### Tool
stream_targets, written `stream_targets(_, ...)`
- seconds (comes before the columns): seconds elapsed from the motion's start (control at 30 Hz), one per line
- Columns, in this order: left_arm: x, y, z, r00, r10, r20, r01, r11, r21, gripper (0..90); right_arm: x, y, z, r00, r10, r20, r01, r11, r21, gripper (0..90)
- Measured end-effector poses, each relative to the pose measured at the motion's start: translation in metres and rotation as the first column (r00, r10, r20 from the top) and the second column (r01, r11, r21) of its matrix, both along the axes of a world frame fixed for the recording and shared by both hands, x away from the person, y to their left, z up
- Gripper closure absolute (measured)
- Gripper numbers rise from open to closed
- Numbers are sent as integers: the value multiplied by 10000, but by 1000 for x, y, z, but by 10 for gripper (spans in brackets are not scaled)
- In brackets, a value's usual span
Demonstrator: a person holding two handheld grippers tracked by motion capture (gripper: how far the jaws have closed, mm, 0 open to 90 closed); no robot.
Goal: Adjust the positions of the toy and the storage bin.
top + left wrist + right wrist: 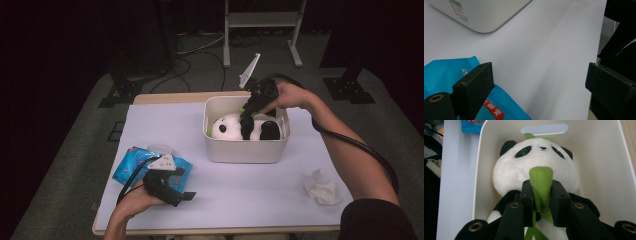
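- High view, near left: the left gripper [186,196] rests on the table [240,190] beside a blue wipes pack [131,167], jaws spread wide, nothing between them.
- Far right: a black-and-white plush panda [534,170] lies in the white bin [245,150]; the right gripper [541,202] pinches its green felt leaf [541,182].

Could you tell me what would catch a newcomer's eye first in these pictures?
A panda plush lies in a white bin at the table's middle, and the right gripper pinches the green felt leaf on its chest. Near the left front edge, the left gripper rests open beside a blue wipes pack.
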State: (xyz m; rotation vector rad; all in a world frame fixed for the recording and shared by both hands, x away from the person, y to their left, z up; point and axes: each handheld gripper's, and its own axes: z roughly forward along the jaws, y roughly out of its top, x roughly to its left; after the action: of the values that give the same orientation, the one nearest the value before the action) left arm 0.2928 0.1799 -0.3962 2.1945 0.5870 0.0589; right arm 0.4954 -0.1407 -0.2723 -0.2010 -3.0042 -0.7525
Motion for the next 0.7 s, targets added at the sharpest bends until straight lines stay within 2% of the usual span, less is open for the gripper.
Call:
stream_targets(0.33,0,0,1,10000,-11,0,11,10000,-70,76,0,0,-18,9997,-92,-207,89,9998,-151,727)
stream_targets(0.7,-2,-2,2,10000,-5,-10,5,10000,-32,75,-3,-7,-29,9989,-320,-340,312,9992,-235,680)
